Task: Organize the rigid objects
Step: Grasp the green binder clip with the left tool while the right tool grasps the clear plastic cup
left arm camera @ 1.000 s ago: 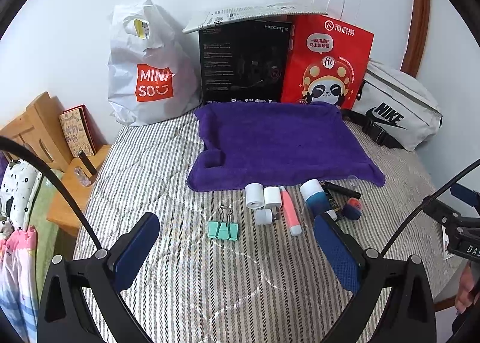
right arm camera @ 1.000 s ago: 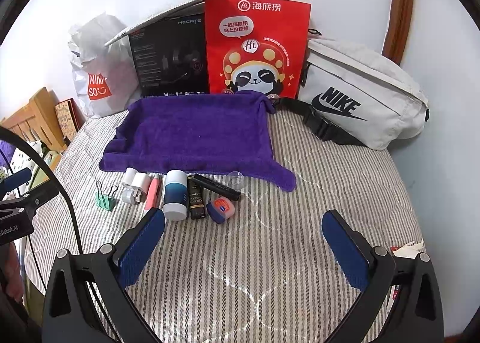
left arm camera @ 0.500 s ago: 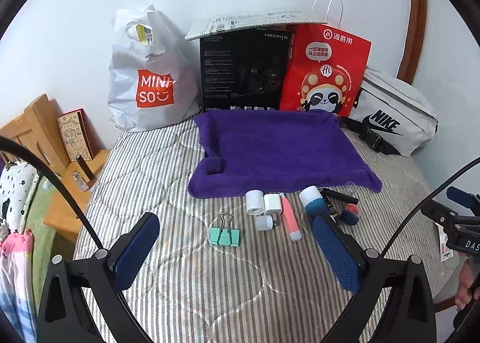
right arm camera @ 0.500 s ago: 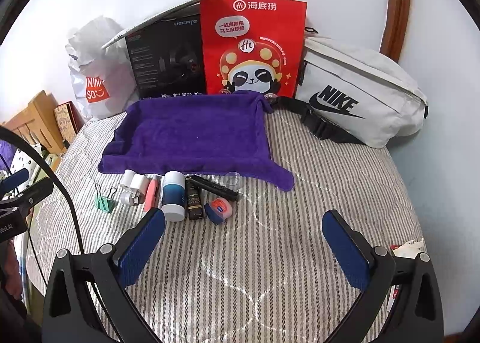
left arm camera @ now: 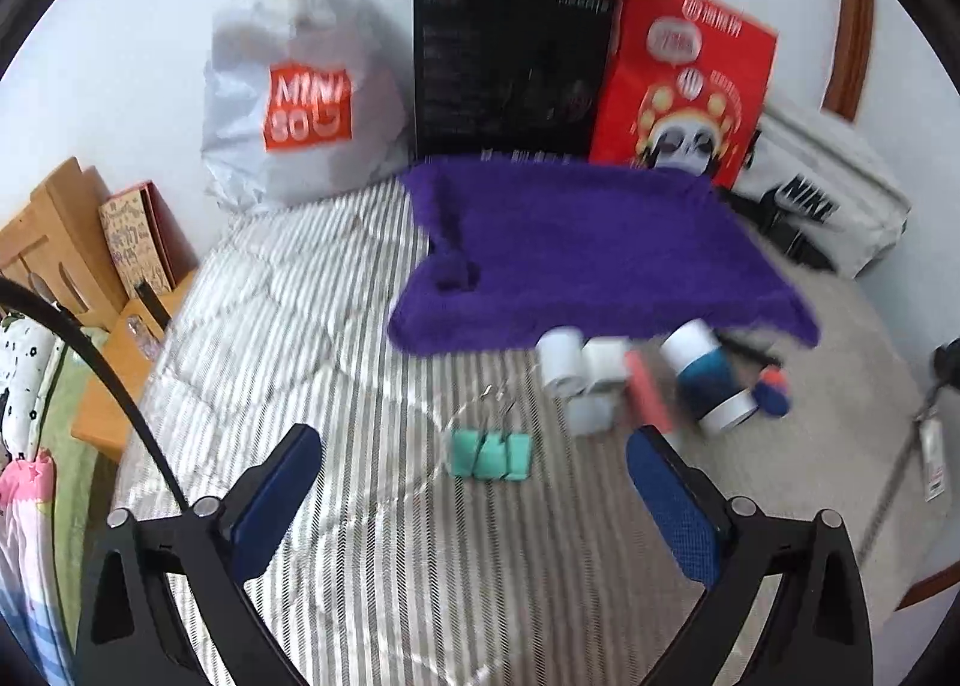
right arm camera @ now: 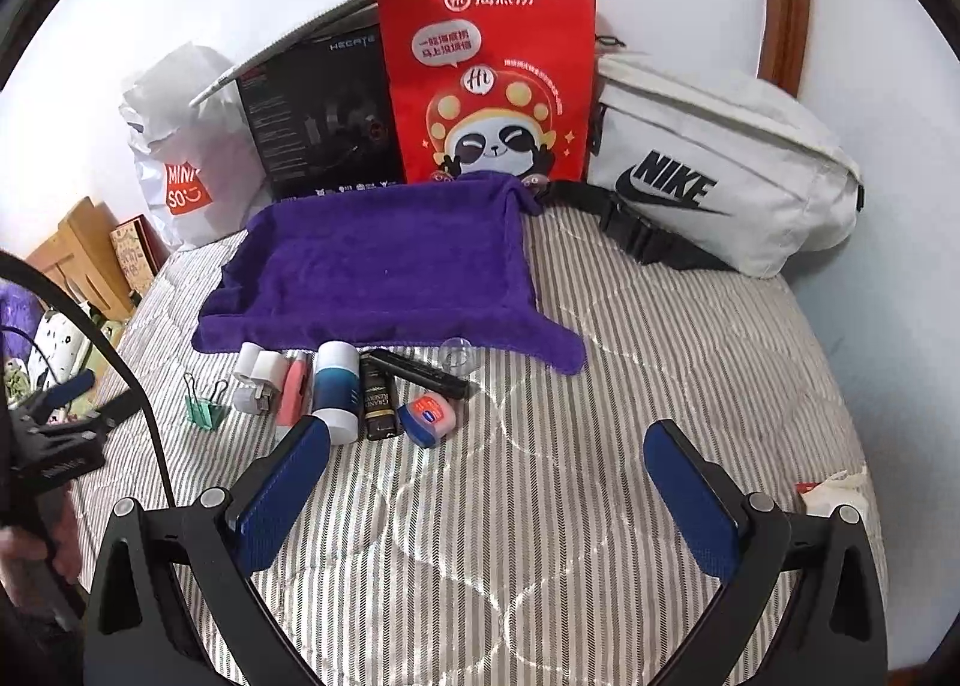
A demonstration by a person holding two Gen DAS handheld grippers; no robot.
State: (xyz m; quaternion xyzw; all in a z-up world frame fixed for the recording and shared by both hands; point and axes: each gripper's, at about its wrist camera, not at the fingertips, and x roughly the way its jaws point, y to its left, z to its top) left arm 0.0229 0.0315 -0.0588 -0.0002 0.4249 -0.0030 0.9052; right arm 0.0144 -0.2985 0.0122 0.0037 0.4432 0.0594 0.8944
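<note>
A purple towel point(left arm camera: 600, 254) point(right arm camera: 384, 272) lies spread on the striped bed. In front of it sit a green binder clip point(left arm camera: 489, 455) point(right arm camera: 207, 407), white rolls point(left arm camera: 561, 359) point(right arm camera: 258, 365), a pink tube point(left arm camera: 648, 398) point(right arm camera: 292, 392), a blue-and-white bottle point(left arm camera: 711, 380) point(right arm camera: 336, 386), a dark box point(right arm camera: 378, 401), a black pen point(right arm camera: 420, 371) and a small blue jar point(right arm camera: 427, 419). My left gripper point(left arm camera: 474, 482) is open and empty, just before the clip. My right gripper point(right arm camera: 489, 473) is open and empty, near the bottle and jar.
Against the wall stand a white Miniso bag point(left arm camera: 300, 80), a black box point(left arm camera: 510, 80), a red panda bag point(right arm camera: 489, 86) and a white Nike pouch point(right arm camera: 714, 176). A wooden bedside stand point(left arm camera: 66, 248) is at the left. A wrapper point(right arm camera: 834, 497) lies at the right.
My left gripper has moved forward and down toward the green clip, so the view is blurred. My right gripper has edged slightly closer to the row of items.
</note>
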